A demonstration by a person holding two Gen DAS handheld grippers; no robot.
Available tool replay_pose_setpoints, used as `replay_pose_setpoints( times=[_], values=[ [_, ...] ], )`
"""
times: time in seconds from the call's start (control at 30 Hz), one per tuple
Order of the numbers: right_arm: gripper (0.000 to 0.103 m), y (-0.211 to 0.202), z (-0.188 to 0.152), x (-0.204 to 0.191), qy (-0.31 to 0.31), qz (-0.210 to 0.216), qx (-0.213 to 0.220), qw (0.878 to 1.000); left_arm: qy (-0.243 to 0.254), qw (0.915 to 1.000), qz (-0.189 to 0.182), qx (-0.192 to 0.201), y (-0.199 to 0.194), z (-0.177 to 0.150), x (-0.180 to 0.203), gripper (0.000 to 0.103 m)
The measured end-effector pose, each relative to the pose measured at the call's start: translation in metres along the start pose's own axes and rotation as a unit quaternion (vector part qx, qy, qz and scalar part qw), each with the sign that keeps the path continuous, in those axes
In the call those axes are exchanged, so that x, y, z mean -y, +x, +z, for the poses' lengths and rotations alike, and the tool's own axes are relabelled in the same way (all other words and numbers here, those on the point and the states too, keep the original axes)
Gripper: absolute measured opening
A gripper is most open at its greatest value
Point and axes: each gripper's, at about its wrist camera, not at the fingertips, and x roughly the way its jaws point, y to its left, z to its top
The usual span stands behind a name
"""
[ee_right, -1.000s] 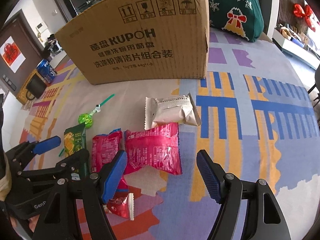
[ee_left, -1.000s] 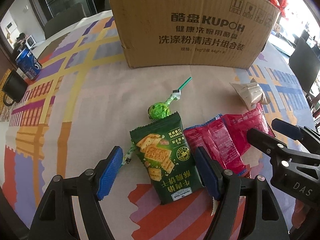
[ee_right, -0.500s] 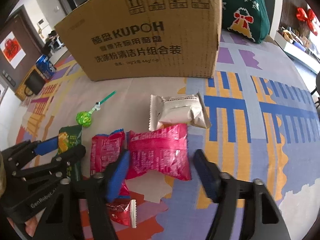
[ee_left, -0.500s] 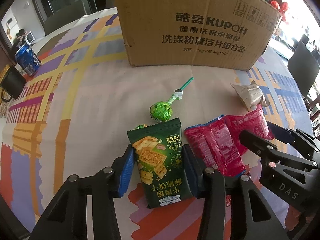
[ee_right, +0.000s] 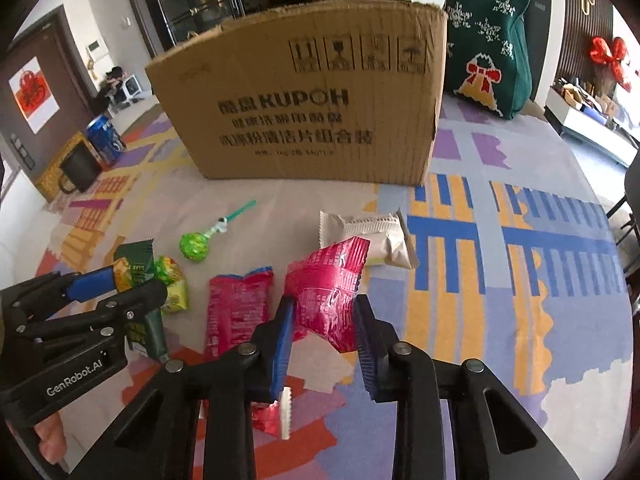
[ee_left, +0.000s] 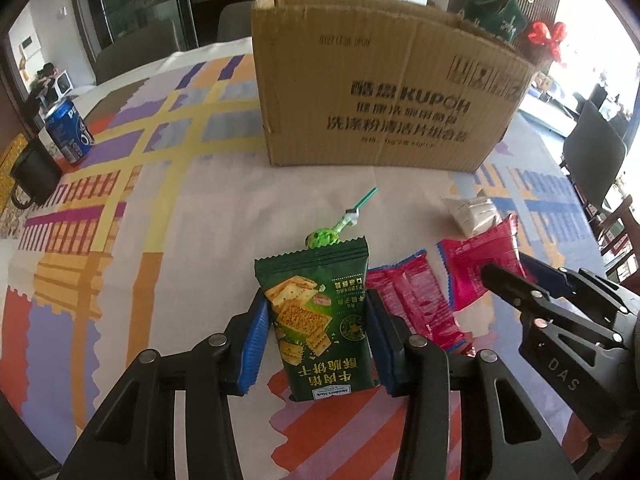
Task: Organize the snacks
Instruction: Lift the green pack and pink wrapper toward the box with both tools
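Covering the table, a tablecloth printed with purple, yellow, orange and blue blocks carries all the snacks, and we note a large brown cardboard box with black KUPOH lettering standing upright at its far side. We see our left gripper clamped on a dark green cracker packet, its blue pads pressing both long edges of the packet, which appears raised off the cloth. Just beyond the packet's serrated top edge lies a green wrapped lollipop with a teal stick pointing toward the box. We see our right gripper closed on a magenta foil snack packet, which is tilted up with its far end in the air. To the left of this packet, a second magenta packet lies flat on the cloth, and a small red-and-white wrapped piece lies under the right gripper's left finger. Behind the held magenta packet rests a white foil pouch, apparently touching it in this view. Beside the left gripper's tip, a small yellow-green packet sits on the cloth. At the left edge of the table stand a blue soda can and a black mug, near each other. Behind the box, at its right, stands a dark green knitted bag with a red bow motif.
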Motion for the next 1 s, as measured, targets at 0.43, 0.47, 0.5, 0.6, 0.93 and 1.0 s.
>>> replay_pose_setpoints(
  times=[0.43,0.47,0.5,0.6,0.93,1.0],
  values=[
    [0.03,-0.035,0.01,-0.013,-0.01,0.012,0.039,0.999,0.006,0.999,-0.022,0.04,-0.033,0.012,-0.003,0.045],
    [0.03,-0.038,0.012,-0.014,-0.01,0.012,0.043,0.999,0.006,0.9988,-0.023,0.043,-0.035,0.014,-0.004,0.045],
    [0.03,-0.041,0.014,-0.015,-0.01,0.013,0.047,0.999,0.007,0.9985,-0.026,0.047,-0.038,0.017,-0.005,0.045],
    [0.03,-0.049,0.021,-0.018,-0.013,0.015,0.062,0.998,0.009,0.9978,-0.028,0.06,-0.047,0.024,-0.007,0.045],
    [0.03,-0.069,0.041,-0.027,-0.018,0.022,0.095,0.995,0.017,0.9946,-0.029,0.098,-0.069,0.049,-0.01,0.045],
    [0.03,-0.073,0.046,-0.029,-0.021,0.023,0.103,0.994,0.021,0.9937,-0.025,0.107,-0.073,0.056,-0.009,0.045]
  ],
)
